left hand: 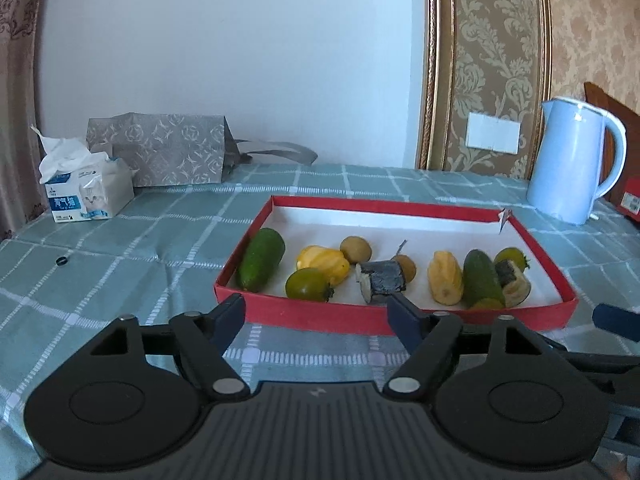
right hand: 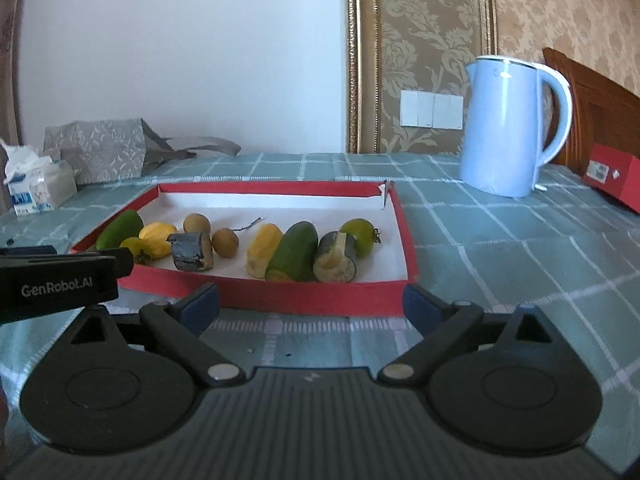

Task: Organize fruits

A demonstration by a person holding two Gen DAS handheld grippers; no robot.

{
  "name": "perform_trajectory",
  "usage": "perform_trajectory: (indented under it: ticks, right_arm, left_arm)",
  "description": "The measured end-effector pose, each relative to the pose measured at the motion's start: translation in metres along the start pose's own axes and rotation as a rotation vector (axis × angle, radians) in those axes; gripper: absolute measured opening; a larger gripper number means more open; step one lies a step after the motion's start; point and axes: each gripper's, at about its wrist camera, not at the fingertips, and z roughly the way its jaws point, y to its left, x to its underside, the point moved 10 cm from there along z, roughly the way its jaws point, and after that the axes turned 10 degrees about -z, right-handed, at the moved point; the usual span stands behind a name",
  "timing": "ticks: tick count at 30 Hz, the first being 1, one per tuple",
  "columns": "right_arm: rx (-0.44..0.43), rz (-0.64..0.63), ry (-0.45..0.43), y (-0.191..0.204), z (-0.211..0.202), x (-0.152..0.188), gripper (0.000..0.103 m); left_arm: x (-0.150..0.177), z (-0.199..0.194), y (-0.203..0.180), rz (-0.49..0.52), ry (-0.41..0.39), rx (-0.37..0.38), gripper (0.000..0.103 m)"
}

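With the jaws of the left gripper [left hand: 316,312] and right gripper [right hand: 312,304] standing wide and empty, the fruit pieces are lying inside the shallow red cardboard tray [right hand: 280,294], best being approached singly, low over its near wall.

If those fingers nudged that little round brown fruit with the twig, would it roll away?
Probably: the brown fruit looks round and smooth, so it should roll. Its twig might check it, and the red tray wall would likely stop it.

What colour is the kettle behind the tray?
Pale blue kettle, with a white-edged handle; clearest in the right wrist view, behind the red tray.
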Motion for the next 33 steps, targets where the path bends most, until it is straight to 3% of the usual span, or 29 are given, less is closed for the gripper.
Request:
perform_trajectory:
  ticks: [4,12,17,24,33]
  right_arm:
    - [0.039,0.014,-0.017,-0.007,-0.007,0.001,0.103]
    - [0.107,0.029,-0.001,-0.018,-0.003,0.003,0.103]
    - [0.139,0.033,0.006,-0.023,0.001,0.003,0.103]
    - [0.155,0.024,0.018,-0.021,0.005,0.004,0.103]
    - [0.155,0.030,0.030,-0.021,0.008,0.005,0.103]
  left_arm:
    - [-0.001,-0.001,-0.001,0.003,-0.018,-0.001,0.089]
    - [-0.003,-0.002,0.003,0.006,-0.036,-0.058,0.089]
    - [0.005,0.001,0.002,0.028,0.002,-0.080,0.089]
    - [0.010,-0.009,-0.013,0.139,-0.054,-0.114,0.089]
    - [0.011,-0.007,-0.014,0.119,-0.027,-0.088,0.089]
